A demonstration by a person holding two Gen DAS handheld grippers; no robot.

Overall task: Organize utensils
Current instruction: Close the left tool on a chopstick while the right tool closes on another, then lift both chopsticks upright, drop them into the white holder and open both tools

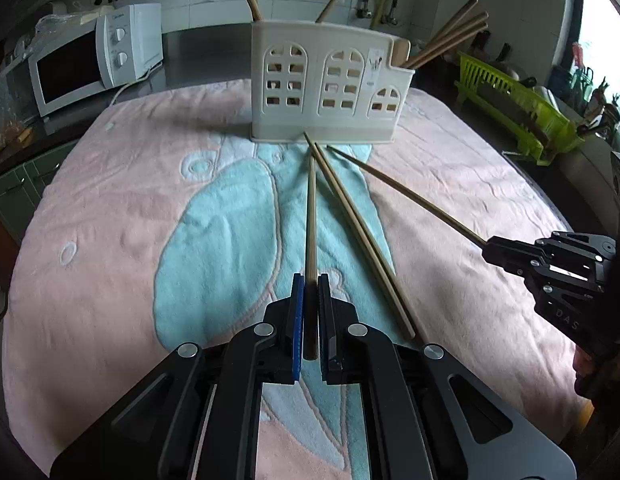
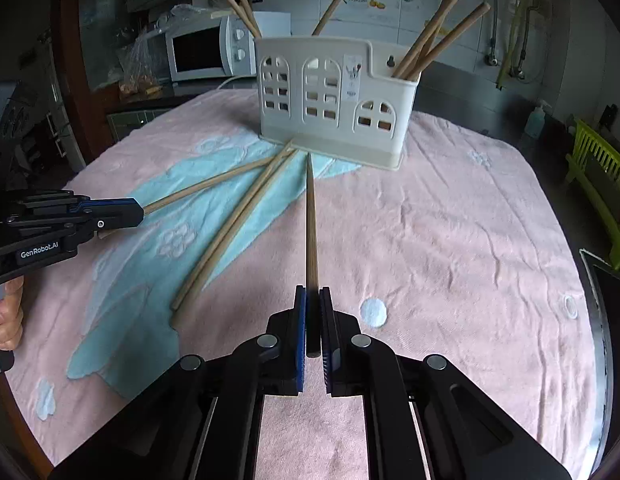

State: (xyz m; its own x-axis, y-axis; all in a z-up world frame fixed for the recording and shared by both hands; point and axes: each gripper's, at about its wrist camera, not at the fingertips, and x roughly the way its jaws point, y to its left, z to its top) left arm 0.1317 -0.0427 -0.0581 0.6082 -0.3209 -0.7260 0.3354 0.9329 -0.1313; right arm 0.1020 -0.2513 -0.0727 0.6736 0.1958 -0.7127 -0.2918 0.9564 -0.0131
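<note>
Item one: we recorded a cream plastic utensil holder (image 1: 330,88), moulded like a house front with arched, pierced windows, standing upright at the far side of the towel (image 1: 109,200). It held round wooden chopsticks leaning out at angles: two in its left end (image 2: 241,4), one near the middle (image 2: 334,4), and a cluster in the low right compartment (image 2: 438,28).

Item two: four loose chopsticks fanned out from the holder's base. A pair (image 1: 358,236) lay flat on the towel, side by side and touching, between the two grippers. Their thin tips pointed at the holder's foot.

Item three: we found the left gripper (image 1: 311,280) with its blue-padded jaws clamped on the thick end of one chopstick (image 1: 311,208), which ran straight ahead towards the holder. The right gripper (image 2: 313,292) was likewise closed tight on another chopstick (image 2: 310,220), its tip just short of the holder's base. A hand (image 2: 7,316) showed on the left gripper's handle.

Item four: the towel was pink terry cloth with a pale turquoise figure and white raised outlines, creased on the right. Behind it stood a white microwave oven (image 1: 97,56) on a dark counter, and to the right a lime-green slatted dish rack (image 1: 518,108).
</note>
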